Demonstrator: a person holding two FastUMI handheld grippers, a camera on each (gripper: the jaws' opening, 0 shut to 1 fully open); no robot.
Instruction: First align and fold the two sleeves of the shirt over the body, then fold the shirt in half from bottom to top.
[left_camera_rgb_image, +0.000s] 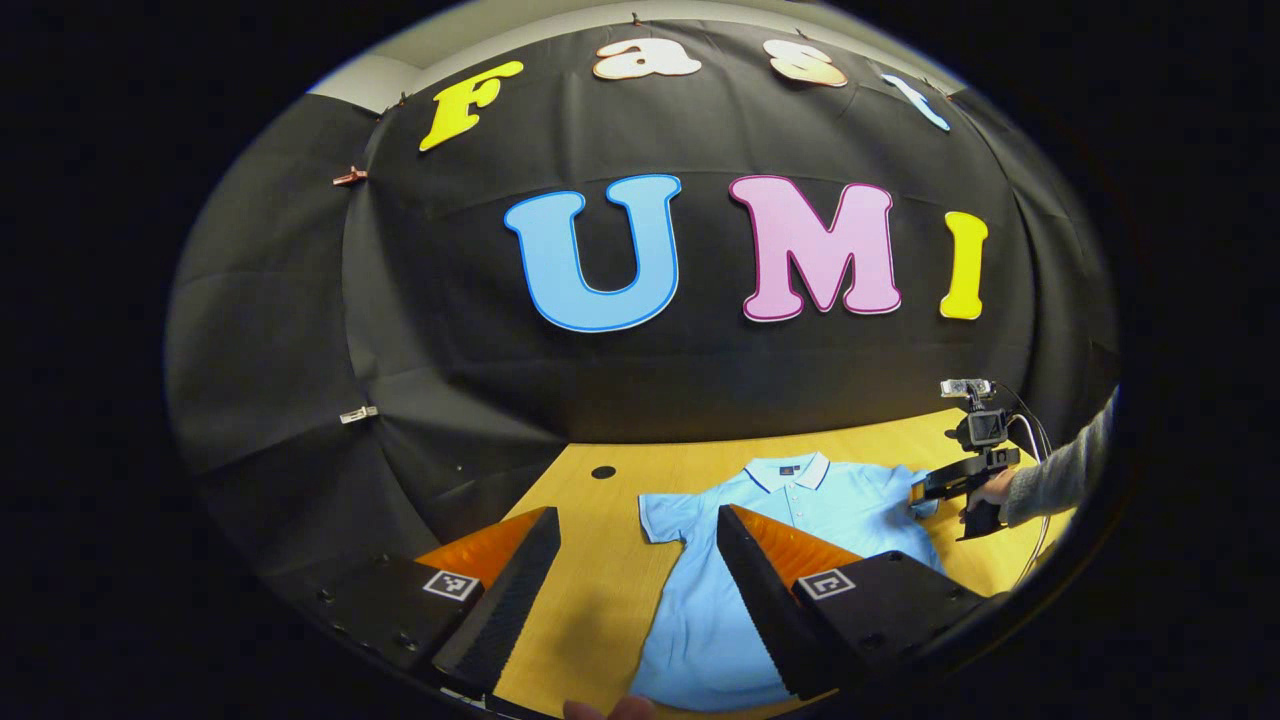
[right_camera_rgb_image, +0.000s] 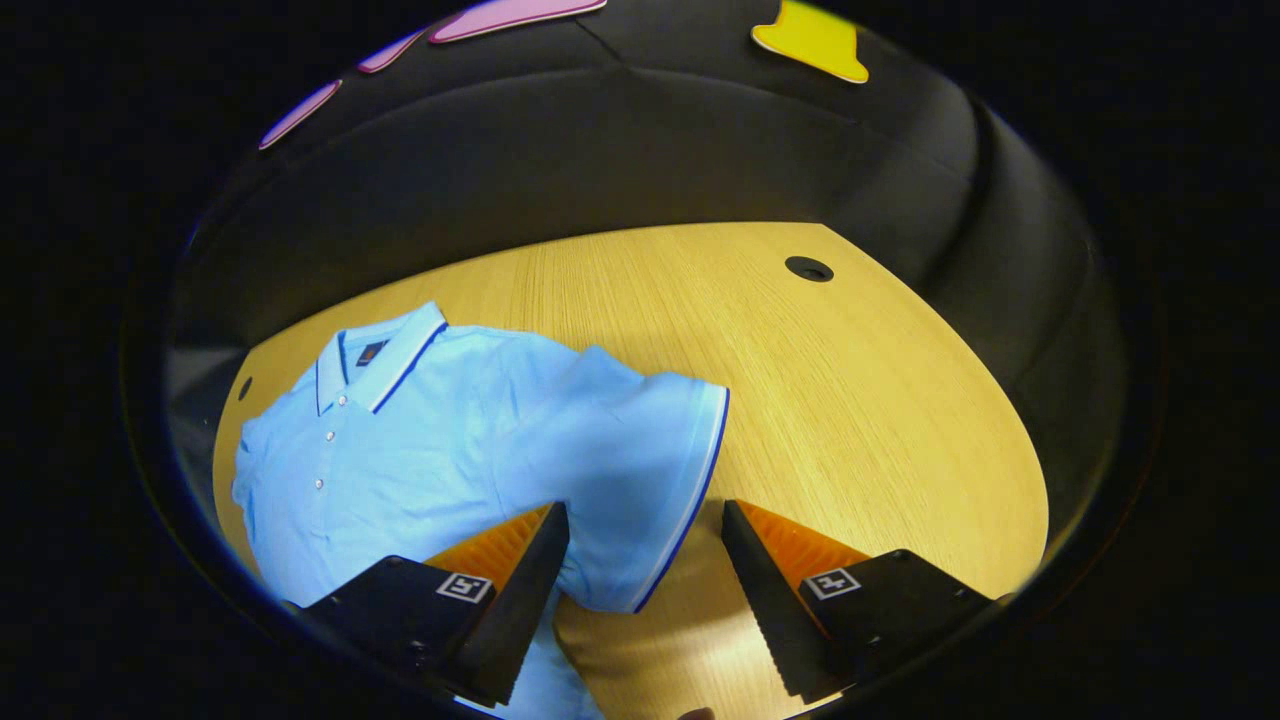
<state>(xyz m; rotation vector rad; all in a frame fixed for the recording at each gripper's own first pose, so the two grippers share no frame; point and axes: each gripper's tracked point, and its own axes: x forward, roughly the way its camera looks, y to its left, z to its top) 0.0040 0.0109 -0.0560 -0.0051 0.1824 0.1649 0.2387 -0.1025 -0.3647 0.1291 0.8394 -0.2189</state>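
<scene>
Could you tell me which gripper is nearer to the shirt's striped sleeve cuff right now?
The right. The right gripper has its open fingers on either side of the sleeve cuff. The left gripper is open over the shirt's other side, away from that cuff.

One light-blue polo shirt, two short sleeves. Two grippers: left gripper lower centre, right gripper right edge. One wooden table. One dark hole in tabletop.
</scene>
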